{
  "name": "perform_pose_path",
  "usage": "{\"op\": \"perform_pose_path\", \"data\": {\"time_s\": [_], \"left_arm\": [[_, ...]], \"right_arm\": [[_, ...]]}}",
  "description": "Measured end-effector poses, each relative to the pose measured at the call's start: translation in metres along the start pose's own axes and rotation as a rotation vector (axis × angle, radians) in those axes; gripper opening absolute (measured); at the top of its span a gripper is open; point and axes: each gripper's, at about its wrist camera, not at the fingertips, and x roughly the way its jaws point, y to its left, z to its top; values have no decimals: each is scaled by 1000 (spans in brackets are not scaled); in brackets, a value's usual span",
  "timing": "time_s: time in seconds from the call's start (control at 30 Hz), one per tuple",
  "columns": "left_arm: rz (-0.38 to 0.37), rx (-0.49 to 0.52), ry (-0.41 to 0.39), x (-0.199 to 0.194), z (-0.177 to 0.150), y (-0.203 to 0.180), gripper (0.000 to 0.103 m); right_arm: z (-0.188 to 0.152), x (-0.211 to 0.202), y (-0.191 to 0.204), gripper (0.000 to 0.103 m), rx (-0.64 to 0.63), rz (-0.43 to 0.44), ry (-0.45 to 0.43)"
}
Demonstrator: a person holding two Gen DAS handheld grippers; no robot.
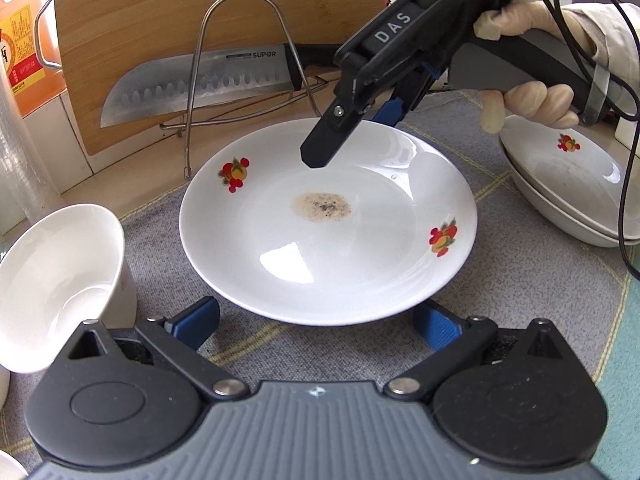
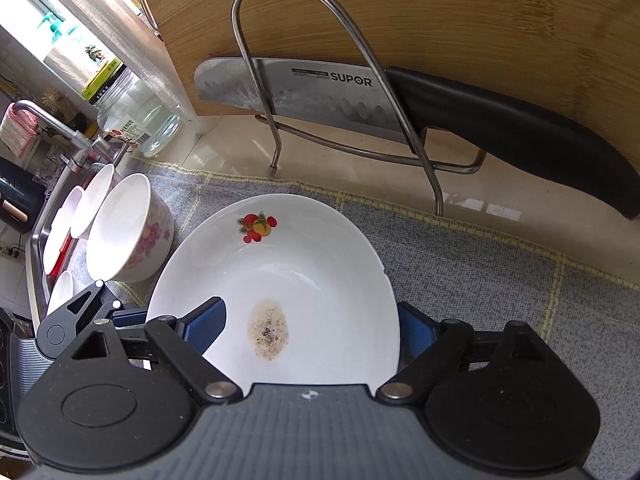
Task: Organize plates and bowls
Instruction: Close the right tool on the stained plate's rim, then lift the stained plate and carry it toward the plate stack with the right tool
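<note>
A white plate (image 1: pixel 328 240) with fruit decals and a brown stain in its middle rests on the grey cloth (image 1: pixel 520 280). My left gripper (image 1: pixel 318 320) is open, its blue fingertips (image 1: pixel 200 318) tucked under the plate's near rim on either side. My right gripper (image 1: pixel 350 136), held by a gloved hand (image 1: pixel 532 100), straddles the far rim: one black finger sits over the inner slope, the blue one behind and below the rim. In the right wrist view the plate (image 2: pixel 304 256) fills the wide gap of the right gripper (image 2: pixel 310 330); I see no pad pressing.
Two matching plates (image 1: pixel 568 188) are stacked at the right. White bowls (image 1: pixel 56 280) (image 2: pixel 124 232) lie tilted at the left by the sink edge. Behind the plate stand a wire rack (image 1: pixel 240 60), a knife (image 1: pixel 208 80), a bamboo board (image 1: pixel 180 8) and a glass jar (image 2: pixel 136 116).
</note>
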Motion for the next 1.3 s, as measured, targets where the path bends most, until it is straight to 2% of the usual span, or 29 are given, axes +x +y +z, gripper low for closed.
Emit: {"op": "perform_pose_path", "data": {"time_s": [0.23,1.03,1.3], "left_arm": [[18,21,-18,-1,1,-4,102],[15,53,-76,-5,-5,-5,103],[49,60,-83,-9,-6,-11,103]], "right_arm": [[2,-1,1,89,-3,15,7],[8,1,-4,89,-29,63,23],[11,2,-4,89,-49,72,26]]}}
